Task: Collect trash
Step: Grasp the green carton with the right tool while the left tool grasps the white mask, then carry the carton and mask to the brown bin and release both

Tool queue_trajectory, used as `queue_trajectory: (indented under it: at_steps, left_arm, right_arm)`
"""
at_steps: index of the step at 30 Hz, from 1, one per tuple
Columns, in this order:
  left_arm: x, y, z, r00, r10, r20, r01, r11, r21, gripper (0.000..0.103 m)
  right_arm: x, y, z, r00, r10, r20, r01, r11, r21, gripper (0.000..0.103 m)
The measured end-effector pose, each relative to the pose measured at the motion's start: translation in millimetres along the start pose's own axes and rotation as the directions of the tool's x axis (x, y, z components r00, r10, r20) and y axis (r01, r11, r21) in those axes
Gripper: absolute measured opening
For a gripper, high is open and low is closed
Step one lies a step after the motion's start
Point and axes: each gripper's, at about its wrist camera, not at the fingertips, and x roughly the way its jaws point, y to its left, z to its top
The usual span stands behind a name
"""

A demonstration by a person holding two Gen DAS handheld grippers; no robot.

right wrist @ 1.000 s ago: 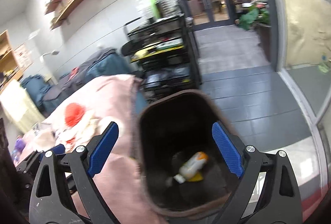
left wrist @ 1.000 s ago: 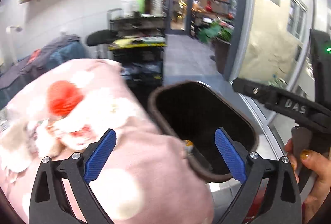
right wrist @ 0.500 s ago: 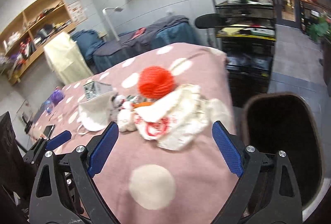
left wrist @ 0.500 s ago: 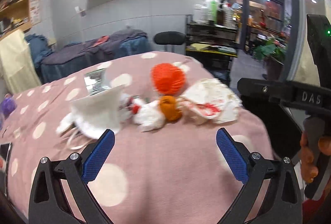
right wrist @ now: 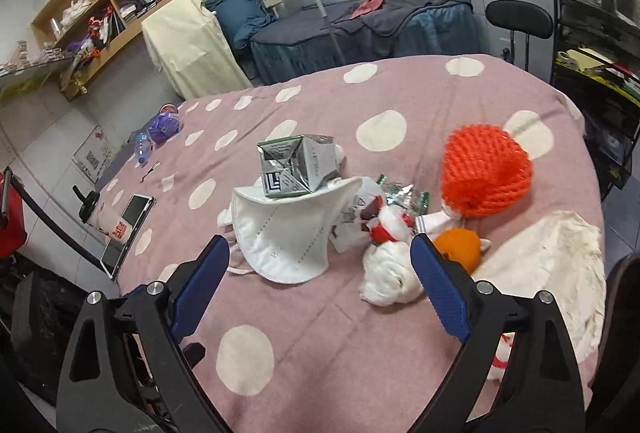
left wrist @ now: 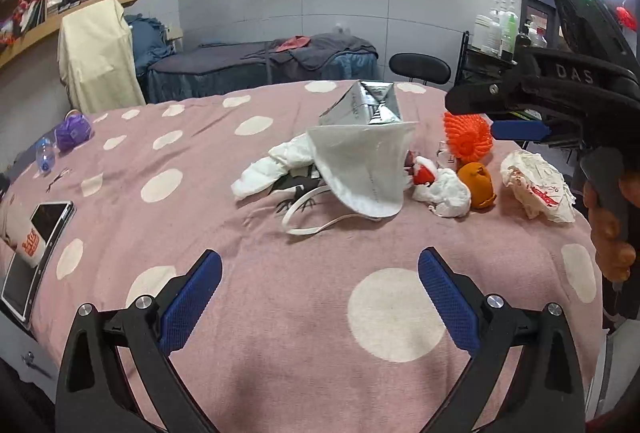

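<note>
Trash lies in a cluster on the pink polka-dot tablecloth point(left wrist: 280, 313): a white face mask point(left wrist: 360, 169) point(right wrist: 284, 233), a silver carton point(left wrist: 366, 105) point(right wrist: 296, 167), an orange foam net point(left wrist: 467, 135) point(right wrist: 486, 173), orange peel point(left wrist: 476, 183) point(right wrist: 458, 247), white tissue wads point(left wrist: 444, 193) point(right wrist: 390, 275) and a crumpled stained paper point(left wrist: 536, 185) point(right wrist: 548, 273). My left gripper point(left wrist: 320, 293) is open and empty, short of the mask. My right gripper point(right wrist: 320, 285) is open and empty, just before the mask and tissue. It also shows at the right edge point(left wrist: 560, 101) of the left wrist view.
A phone point(left wrist: 36, 245) point(right wrist: 128, 229) and a paper cup point(right wrist: 104, 219) lie at the table's left edge. A purple item point(left wrist: 72, 127) and a plastic bottle point(left wrist: 44, 155) lie at the far left. A black chair point(right wrist: 518, 19), a shelf cart point(right wrist: 600, 33) and massage beds stand behind.
Both cameras swung left from the dark bin beside the table to the trash on the tablecloth. The bin has left both views. Both grippers stayed open.
</note>
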Motion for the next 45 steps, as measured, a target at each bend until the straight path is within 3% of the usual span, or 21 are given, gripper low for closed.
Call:
queue_trajectory:
  at_steps: [6,9,12,14,16,19,22,28,33,35,45]
  left_arm:
    - [13.0,11.0,-1.2,1.000,-0.003,-0.028,0.003,1.000,-0.021,0.097]
    - [17.3,14.6,0.9,0.999,-0.037,-0.028,0.036,0.999,-0.038,0.097]
    - [24.7,19.2,6.1,0.996,-0.084,-0.027,0.082,0.995,-0.062,0.097]
    - [31.2,21.2,9.2,0.994,-0.107,-0.034,0.104,0.991,-0.079,0.096]
    - [39.3,22.3,13.4,0.991,-0.126,-0.046,0.122,0.989,-0.089,0.090]
    - [51.7,23.4,22.0,0.986,-0.154,-0.059,0.147,0.983,-0.108,0.084]
    - [66.9,23.5,33.3,0.980,-0.185,-0.068,0.175,0.976,-0.127,0.079]
    - [101.3,13.0,56.3,0.971,-0.215,-0.104,0.201,0.971,-0.131,0.065]
    - [120.4,2.0,61.8,0.962,-0.230,-0.147,0.213,0.970,-0.119,0.018]
    - [115.2,-0.6,61.0,0.967,-0.221,-0.128,0.207,0.972,-0.111,0.009]
    - [46.5,-7.3,54.8,0.974,-0.224,0.032,0.226,0.969,-0.099,0.006]
  right_arm:
    - [47.1,25.5,32.2,0.999,-0.022,-0.034,0.021,0.999,-0.031,0.091]
    - [69.6,37.7,44.1,0.998,-0.033,-0.057,0.030,0.999,-0.046,0.091]
    - [91.8,45.2,52.0,0.993,-0.100,-0.066,0.095,0.993,-0.068,0.091]
    - [105.4,44.3,54.1,0.987,-0.139,-0.084,0.132,0.988,-0.078,0.084]
    - [117.3,39.9,52.6,0.982,-0.151,-0.117,0.144,0.987,-0.066,0.058]
    - [120.5,31.0,48.5,0.983,-0.142,-0.118,0.137,0.989,-0.046,0.050]
    - [109.2,26.5,47.1,0.989,-0.121,-0.079,0.119,0.992,-0.031,0.049]
    - [61.4,37.5,43.5,0.991,-0.129,0.043,0.133,0.985,-0.106,0.049]
    - [17.3,34.8,33.3,0.987,-0.115,0.116,0.129,0.985,-0.117,0.049]
    - [-0.9,29.6,26.2,0.982,-0.120,0.147,0.137,0.984,-0.111,0.049]
    - [-72.3,-13.6,-11.7,0.957,-0.140,0.254,0.148,0.989,-0.012,0.049]
